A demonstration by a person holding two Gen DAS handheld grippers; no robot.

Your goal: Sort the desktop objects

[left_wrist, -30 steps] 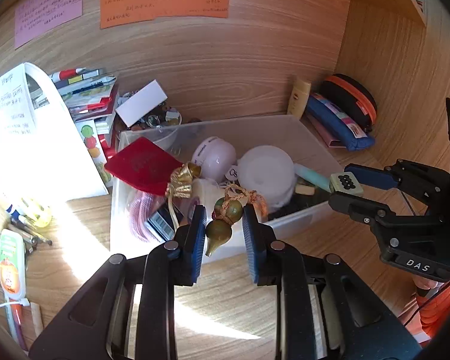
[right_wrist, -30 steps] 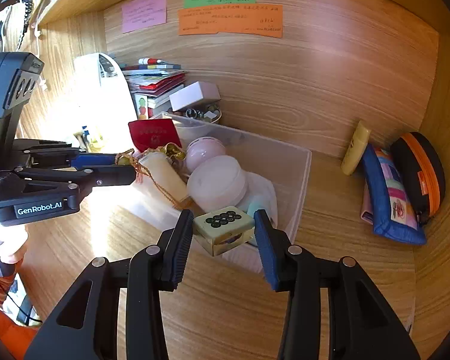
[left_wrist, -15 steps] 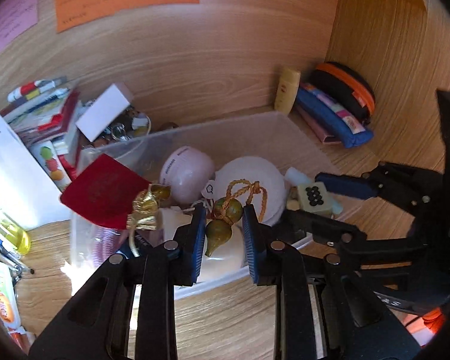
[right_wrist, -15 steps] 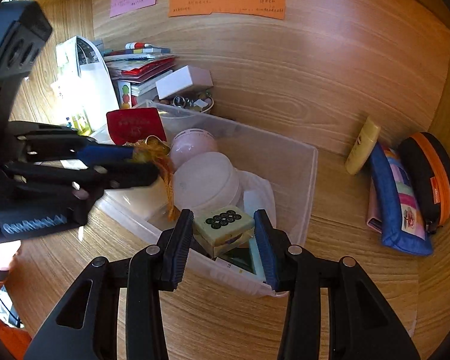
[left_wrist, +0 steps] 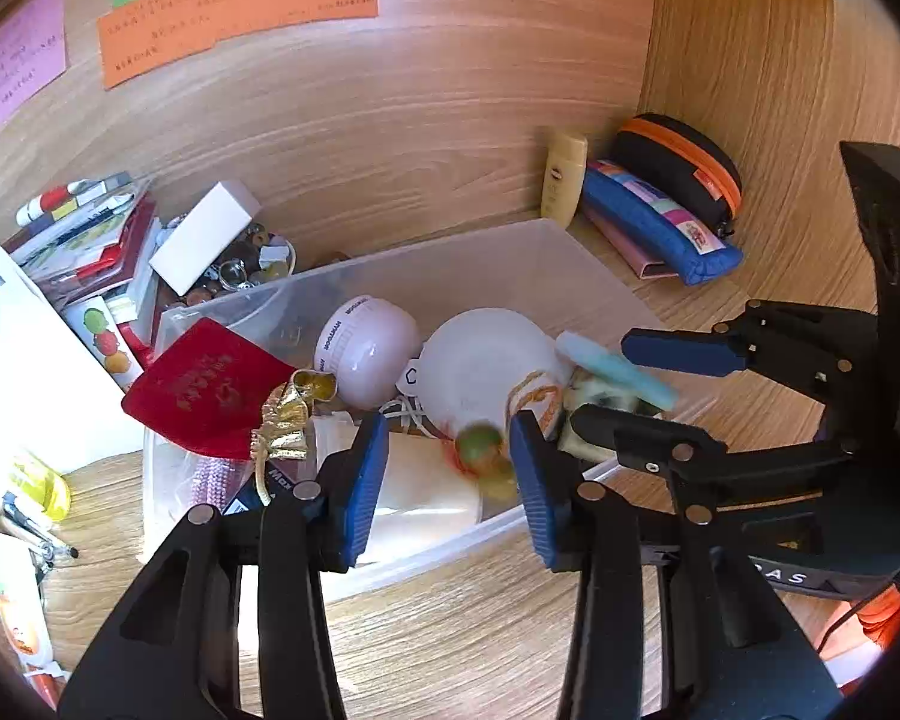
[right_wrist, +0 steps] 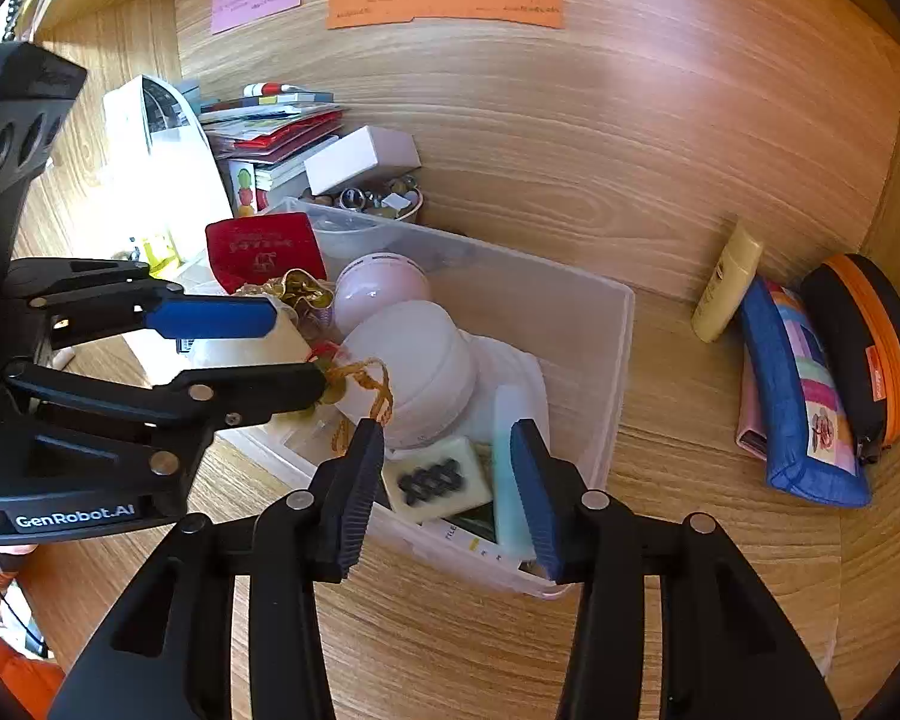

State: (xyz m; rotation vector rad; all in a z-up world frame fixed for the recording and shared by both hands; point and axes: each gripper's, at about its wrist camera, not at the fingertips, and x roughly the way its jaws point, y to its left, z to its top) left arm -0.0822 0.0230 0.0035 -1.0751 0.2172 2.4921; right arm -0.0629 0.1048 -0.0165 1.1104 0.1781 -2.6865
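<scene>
Lying flat, mahjong tile [right_wrist: 438, 480] runs crosswise between right gripper [right_wrist: 447, 489] fingers [right_wrist: 531, 486]

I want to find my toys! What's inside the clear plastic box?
In the clear plastic box: a pink ball-shaped gadget, a white round dome, a cream mahjong-style tile, a green gourd charm. Whatever lies underneath them is covered.

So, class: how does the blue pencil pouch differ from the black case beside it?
The blue pencil pouch is long, flat and soft, with a multicoloured patchwork panel; the black case is rounded and bulging, trimmed by an orange zip. The pouch sits nearer the clear bin. Both lie outside it, against the wooden wall.
</scene>
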